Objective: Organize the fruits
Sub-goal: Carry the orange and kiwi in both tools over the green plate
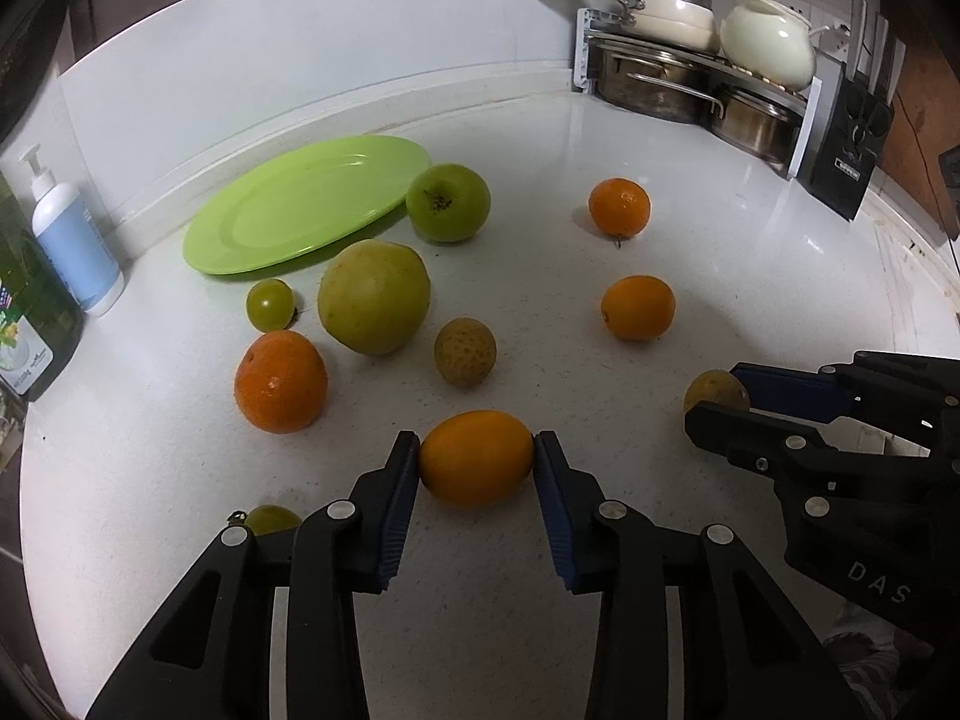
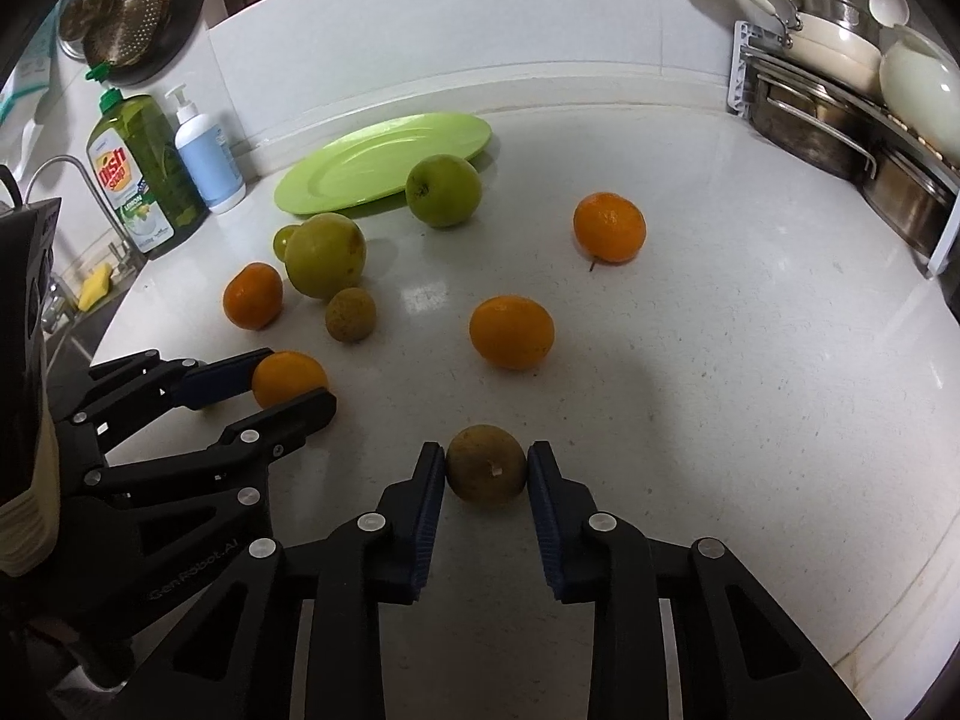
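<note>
Pinching a smooth oval kumquat (image 1: pixel 476 459) between my left gripper (image 1: pixel 476 461)'s ribbed blue pads, I clamp my right gripper (image 2: pixel 486 471) on a dull, rough-skinned round brown fruit (image 2: pixel 486 472), both on the speckled white counter (image 2: pixel 720 360), glossy green plate (image 1: pixel 306 204) far beyond my fingertips.

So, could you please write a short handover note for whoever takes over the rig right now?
Left gripper: shut on the small orange fruit, on the counter.
Right gripper: shut on the brownish round fruit, also on the counter.
Green plate: empty, at the back left.
Done: nothing plated yet.
Left: both gripped fruits, plus the green apple, oranges and other loose fruit scattered around.
</note>
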